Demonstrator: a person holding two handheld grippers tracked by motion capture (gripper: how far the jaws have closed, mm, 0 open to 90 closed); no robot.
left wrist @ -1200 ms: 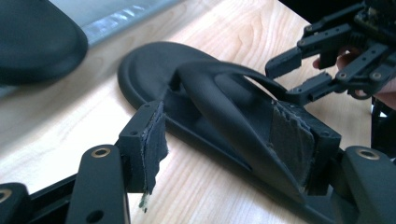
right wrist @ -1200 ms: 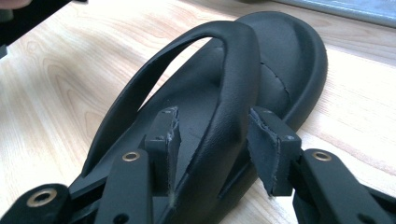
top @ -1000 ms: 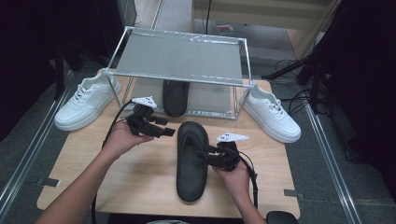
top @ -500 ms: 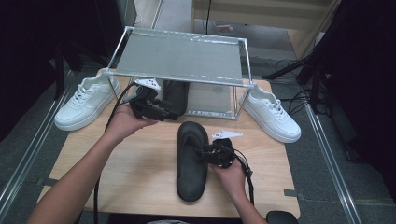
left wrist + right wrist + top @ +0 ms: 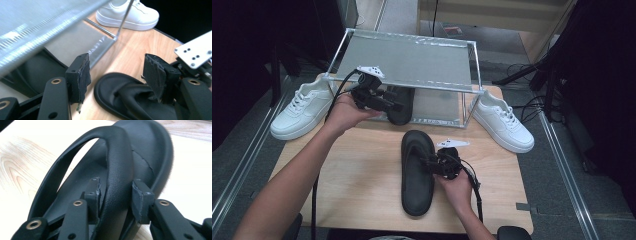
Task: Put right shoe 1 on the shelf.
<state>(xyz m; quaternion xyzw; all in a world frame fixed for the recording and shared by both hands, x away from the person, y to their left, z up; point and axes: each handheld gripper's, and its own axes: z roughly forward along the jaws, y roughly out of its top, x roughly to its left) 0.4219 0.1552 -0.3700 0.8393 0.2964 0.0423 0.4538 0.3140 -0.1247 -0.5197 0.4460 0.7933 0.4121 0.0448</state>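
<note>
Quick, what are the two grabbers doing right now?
Left gripper: open, holding nothing.
Right gripper: jaws have just been closing around the strap of the black flip-flop; a firm pinch cannot be told.

Left tongs (image 5: 399,106) lifted from table up to rack (image 5: 412,60), right tongs (image 5: 430,164) closing around sandal strap (image 5: 117,165).

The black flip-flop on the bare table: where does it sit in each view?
High view: flip-flop lies lengthwise at centre, right gripper at its strap.
Left gripper view: its toe end at bottom centre, between the open jaws but beyond them.
Right gripper view: the flip-flop takes up most of the frame, strap between the jaws.
Shared landmark: the wooden table, under the flip-flop in all three views.
</note>
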